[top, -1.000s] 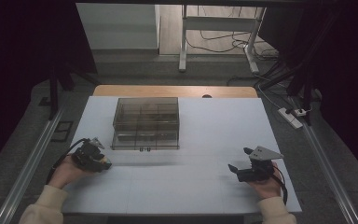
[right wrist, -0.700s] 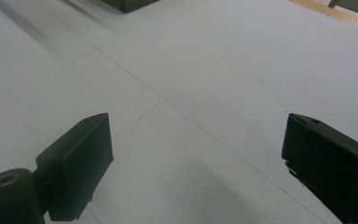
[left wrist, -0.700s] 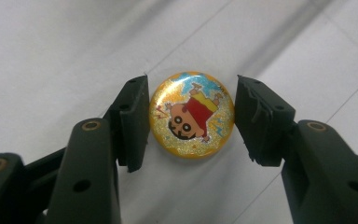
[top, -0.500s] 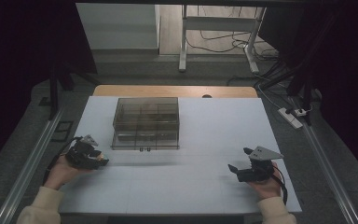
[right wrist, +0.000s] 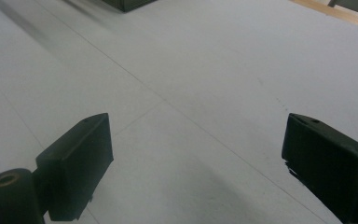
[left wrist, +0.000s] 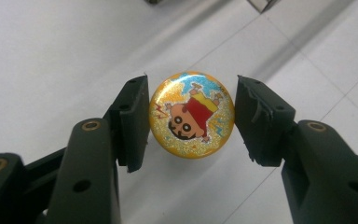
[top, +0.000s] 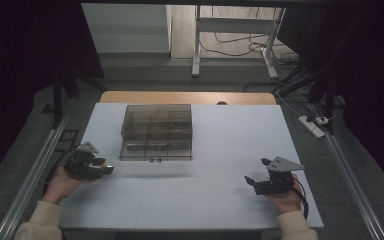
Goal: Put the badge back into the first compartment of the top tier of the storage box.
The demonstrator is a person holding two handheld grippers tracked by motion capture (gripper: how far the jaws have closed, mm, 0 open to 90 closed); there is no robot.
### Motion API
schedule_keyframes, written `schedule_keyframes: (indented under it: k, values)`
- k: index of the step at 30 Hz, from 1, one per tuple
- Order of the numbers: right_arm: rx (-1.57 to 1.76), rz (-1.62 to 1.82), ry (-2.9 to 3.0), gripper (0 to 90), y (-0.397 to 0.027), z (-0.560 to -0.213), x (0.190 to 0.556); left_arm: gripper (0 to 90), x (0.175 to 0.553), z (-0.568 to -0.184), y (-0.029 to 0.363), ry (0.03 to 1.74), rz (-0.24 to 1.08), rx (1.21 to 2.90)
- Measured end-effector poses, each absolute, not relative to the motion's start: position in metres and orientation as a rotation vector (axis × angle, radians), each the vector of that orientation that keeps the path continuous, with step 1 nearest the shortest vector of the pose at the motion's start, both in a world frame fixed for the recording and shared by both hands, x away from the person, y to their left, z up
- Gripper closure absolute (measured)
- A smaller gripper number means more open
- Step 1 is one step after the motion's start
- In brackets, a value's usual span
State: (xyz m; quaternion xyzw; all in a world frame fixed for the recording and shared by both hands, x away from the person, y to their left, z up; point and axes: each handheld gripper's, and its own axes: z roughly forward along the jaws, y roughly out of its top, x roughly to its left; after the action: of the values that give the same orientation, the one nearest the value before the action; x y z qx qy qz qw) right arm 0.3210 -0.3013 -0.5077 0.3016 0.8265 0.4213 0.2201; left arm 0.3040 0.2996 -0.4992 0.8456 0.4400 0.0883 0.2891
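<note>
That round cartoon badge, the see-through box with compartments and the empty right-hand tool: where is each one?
Cartoon badge (left wrist: 192,115): left gripper view, on its printed face, between the fingers.
Compartment box (top: 156,132): high view, on its clear top.
Right gripper (right wrist: 193,168): right gripper view, midway between its open fingers.

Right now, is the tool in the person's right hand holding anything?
No. In the right gripper view the right tool has its jaws spread wide, with bare white table between them and nothing in the gap.
</note>
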Motion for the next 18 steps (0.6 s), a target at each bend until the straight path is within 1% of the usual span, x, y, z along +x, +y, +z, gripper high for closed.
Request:
schedule_keyframes:
  k: [7, 18]
  values:
    - [0.837, 1.159, 2.283, 8.1, -0.301, -0.508, 0.321, 46.5, 0.300, -0.491, 0.304, 1.175, 0.292, 2.210]
    - [0.841, 1.158, 2.286, 8.1, -0.301, -0.508, 0.321, 46.5, 0.295, -0.480, 0.310, 1.167, 0.330, 2.111]
